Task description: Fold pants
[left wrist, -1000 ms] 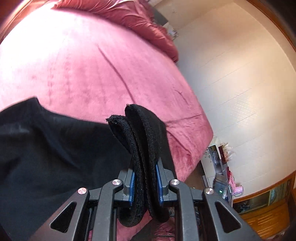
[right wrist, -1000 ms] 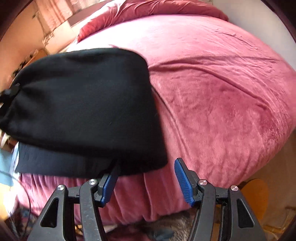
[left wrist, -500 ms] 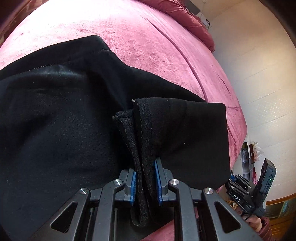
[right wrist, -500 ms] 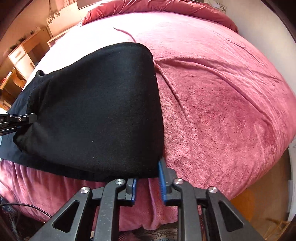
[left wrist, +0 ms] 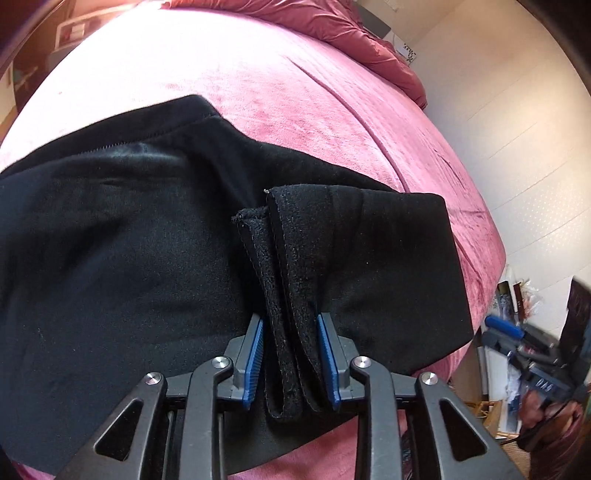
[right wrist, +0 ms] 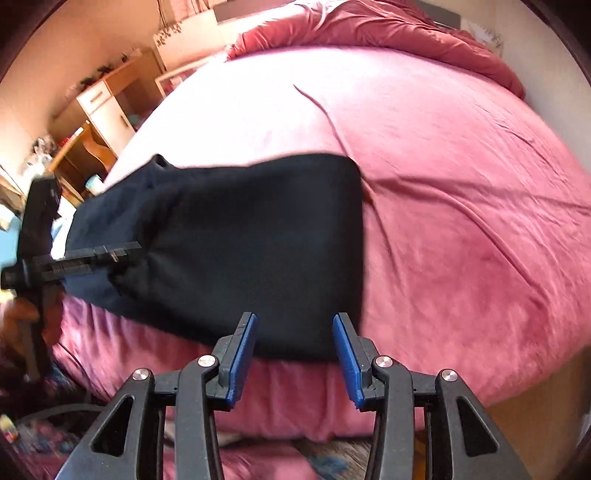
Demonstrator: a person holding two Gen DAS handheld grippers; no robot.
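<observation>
**Black pants laid folded at the near edge of a pink bed**

While the black pants [left wrist: 155, 258] lie spread across the near part of the pink bed [left wrist: 295, 96], a bunched fold of their hems is seen standing between the blue pads of the left gripper [left wrist: 290, 363]. Its jaws are opening, and a narrow gap shows on each side of the fold, so the cloth is no longer pressed. To the right of that fold, the upper layer of the pants ends in a squared corner just short of the bed's edge. Further right, beyond the mattress, a cluttered corner of the room is visible, and the other handheld tool with a hand [left wrist: 546, 410] on it is glimpsed, blurred.

From the right wrist view, at the far left, a wooden desk and cabinet [right wrist: 96, 110] are seen against the wall, well apart from the garment. The left gripper [right wrist: 110, 254] is seen from the side at the left end of the pants [right wrist: 258, 236]. The folded pants are stretched across the bed's near side, their right end closed by a smooth fold. The right gripper [right wrist: 291, 354] is held just in front of the near edge of the pants; its jaws are opening and nothing is gripped between them. To the right, bare pink bedding [right wrist: 461, 184] is crossed by creases, and a rumpled red quilt [right wrist: 388, 29] lies at the far end.
</observation>
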